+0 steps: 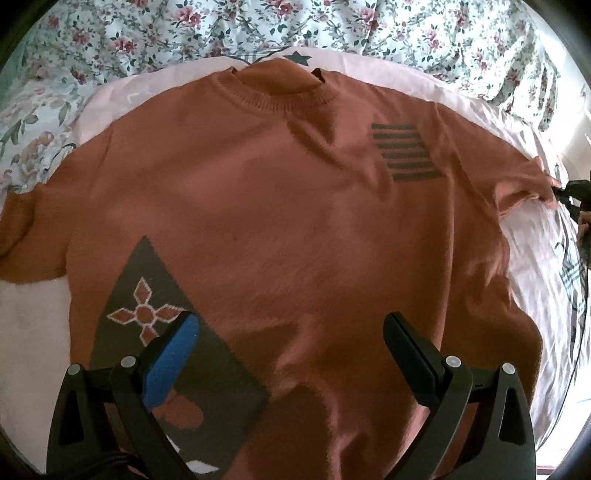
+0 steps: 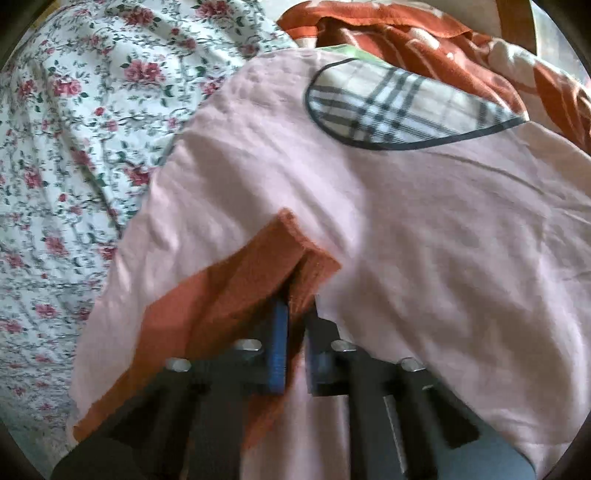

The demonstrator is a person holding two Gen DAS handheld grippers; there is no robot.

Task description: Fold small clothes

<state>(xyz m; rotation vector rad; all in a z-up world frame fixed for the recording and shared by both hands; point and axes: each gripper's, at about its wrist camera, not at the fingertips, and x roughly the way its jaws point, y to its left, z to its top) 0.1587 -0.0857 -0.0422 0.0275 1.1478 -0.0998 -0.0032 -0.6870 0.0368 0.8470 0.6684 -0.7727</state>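
Across a pink cloth on the floral bedspread, the orange sweater lies flat. Left gripper hovers spread above its near hem; right gripper pinches the right sleeve. Good practice: carry the sleeve leftward, keeping it taut. Only the right-wrist view shows that pinch closely.

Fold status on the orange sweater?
Done: the orange sweater lies spread face up on the pink cloth, neck away.

In hand: the right gripper is shut on the sleeve cuff. The left gripper hangs open over the hem, holding nothing.

Left: no fold shows yet; both sleeves are out, so all folds remain.
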